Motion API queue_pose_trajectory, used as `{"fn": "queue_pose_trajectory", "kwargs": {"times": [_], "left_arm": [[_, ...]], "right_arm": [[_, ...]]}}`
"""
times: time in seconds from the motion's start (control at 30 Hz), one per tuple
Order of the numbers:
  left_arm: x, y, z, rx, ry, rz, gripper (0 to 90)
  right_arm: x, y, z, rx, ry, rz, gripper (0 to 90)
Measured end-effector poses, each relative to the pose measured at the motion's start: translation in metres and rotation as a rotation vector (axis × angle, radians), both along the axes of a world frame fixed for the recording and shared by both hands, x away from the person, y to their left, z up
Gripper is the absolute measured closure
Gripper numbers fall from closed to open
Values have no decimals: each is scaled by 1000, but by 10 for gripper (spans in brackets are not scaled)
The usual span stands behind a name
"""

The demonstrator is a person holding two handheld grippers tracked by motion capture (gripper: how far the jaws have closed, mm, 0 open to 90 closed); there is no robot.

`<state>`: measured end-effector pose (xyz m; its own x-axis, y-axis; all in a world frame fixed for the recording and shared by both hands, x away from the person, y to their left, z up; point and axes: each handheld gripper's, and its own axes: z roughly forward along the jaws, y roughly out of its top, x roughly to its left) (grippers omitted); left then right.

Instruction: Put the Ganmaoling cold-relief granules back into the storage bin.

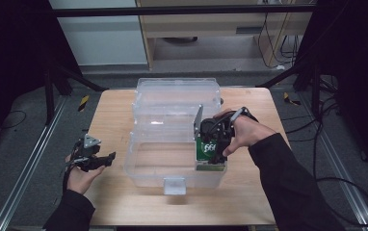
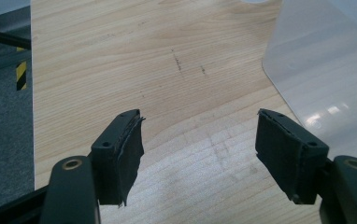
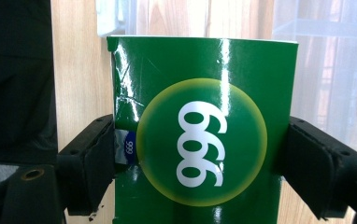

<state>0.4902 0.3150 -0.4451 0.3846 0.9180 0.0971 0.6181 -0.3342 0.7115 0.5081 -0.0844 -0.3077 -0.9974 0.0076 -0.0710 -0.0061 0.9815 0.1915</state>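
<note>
A green box [image 3: 200, 130] with a yellow-ringed circle and white "999" digits sits between the jaws of my right gripper [image 3: 200, 158], which is shut on its two sides. In the high view the green box [image 1: 206, 150] is held at the right end of a clear plastic bin [image 1: 153, 163], over its near right corner, under my right gripper [image 1: 216, 137]. My left gripper [image 1: 106, 159] rests low at the table's left side, left of the bin. Its jaws stand wide apart over bare wood, so the left gripper [image 2: 200, 144] is open and holds nothing.
The bin's clear lid [image 1: 177, 94] stands open behind it, and a grey latch [image 1: 174, 185] sits on its front wall. A corner of clear plastic [image 2: 326, 74] lies to the right ahead of the left gripper. The wooden table [image 1: 114, 120] has bare wood left of the bin.
</note>
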Motion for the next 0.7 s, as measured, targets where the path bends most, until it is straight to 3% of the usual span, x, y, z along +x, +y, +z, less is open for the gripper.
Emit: {"fn": "queue_pose_trajectory", "kwargs": {"times": [0.27, 0.7], "left_arm": [[0, 0, 0, 0, 0, 0, 310], [0, 0, 0, 1, 2, -3, 310]], "right_arm": [[1, -2, -6, 5, -20, 16, 178], [2, 1, -16, -17, -15, 24, 180]]}}
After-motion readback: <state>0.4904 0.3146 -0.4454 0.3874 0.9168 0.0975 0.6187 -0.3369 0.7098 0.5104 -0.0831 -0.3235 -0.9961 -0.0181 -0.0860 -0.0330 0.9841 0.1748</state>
